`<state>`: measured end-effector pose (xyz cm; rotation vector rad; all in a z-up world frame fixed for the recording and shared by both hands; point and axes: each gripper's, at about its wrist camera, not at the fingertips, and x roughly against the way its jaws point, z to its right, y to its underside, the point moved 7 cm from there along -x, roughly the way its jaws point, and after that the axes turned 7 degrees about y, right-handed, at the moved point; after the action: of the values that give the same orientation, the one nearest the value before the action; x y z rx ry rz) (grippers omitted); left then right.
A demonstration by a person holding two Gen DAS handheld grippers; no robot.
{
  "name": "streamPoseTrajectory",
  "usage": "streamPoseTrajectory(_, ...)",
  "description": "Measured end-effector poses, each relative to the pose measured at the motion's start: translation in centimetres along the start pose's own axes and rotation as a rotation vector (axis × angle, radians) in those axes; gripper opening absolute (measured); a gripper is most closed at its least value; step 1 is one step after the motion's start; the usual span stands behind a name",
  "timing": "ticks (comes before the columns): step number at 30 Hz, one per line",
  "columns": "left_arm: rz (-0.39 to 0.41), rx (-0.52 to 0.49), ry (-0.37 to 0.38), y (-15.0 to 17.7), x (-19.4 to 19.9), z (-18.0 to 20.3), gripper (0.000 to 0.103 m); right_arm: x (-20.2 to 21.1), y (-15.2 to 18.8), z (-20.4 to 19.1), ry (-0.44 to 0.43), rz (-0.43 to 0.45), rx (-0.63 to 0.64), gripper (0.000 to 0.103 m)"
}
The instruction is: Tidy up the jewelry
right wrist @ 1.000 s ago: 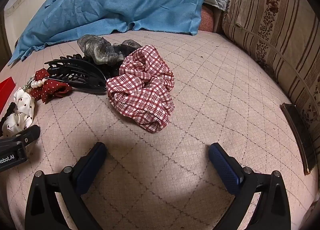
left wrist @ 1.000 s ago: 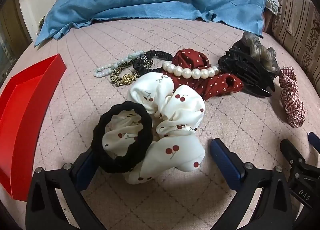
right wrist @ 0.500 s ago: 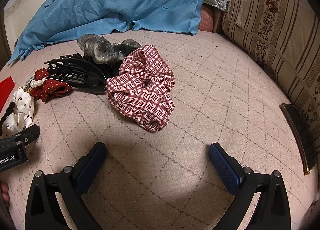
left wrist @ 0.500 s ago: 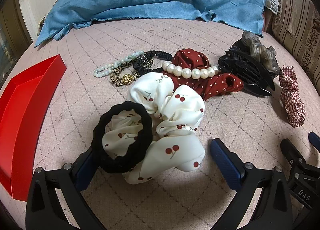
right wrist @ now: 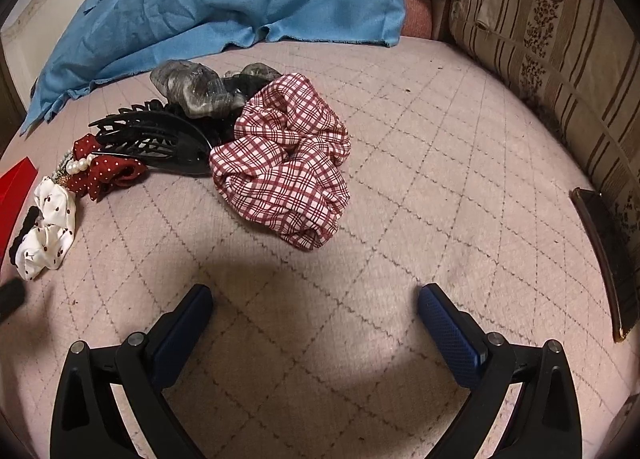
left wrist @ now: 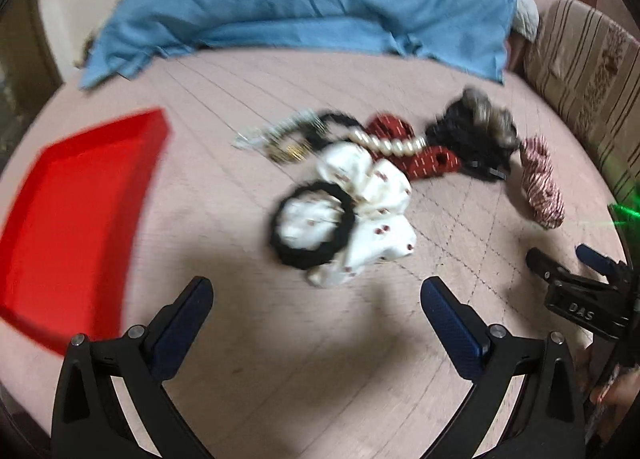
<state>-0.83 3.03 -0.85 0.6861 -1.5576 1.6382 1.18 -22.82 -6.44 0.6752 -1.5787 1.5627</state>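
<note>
Spreading across the back lies a crumpled blue cloth (left wrist: 304,7), with the quilted pink bed cover (right wrist: 420,163) below carrying everything else. A shallow red plastic tray (left wrist: 72,215) sits left, well apart from the pile: red-and-white plaid scrunchie (right wrist: 284,167), black plastic claw clip (right wrist: 156,135), white cherry-print scrunchie (left wrist: 376,215), thick black hair tie (left wrist: 312,223), pearl bracelet (left wrist: 394,144). Both left tongs (left wrist: 316,291) and right tongs (right wrist: 314,299) gape wide, empty, so sorting looks barely begun; next probably calls for closing on one piece. "DAS" shows on the right tool.
</note>
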Motion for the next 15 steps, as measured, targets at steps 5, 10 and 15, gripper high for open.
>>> streamPoseTrajectory(5,0.137,-0.001,-0.083,-0.3,5.3,-1.8,0.103,2.0,0.7,-0.4,-0.006,0.019,0.0,0.103)
streamPoseTrajectory(10,0.247,-0.002,-0.132,-0.4,9.7,-2.3,0.103,6.0,1.3,-0.3,-0.03,0.087,-0.06,0.103)
streamPoseTrajectory(15,0.315,0.004,-0.128,-0.8,12.9,-2.4,0.103,11.2,1.2,-0.3,-0.026,0.202,-0.116,0.103)
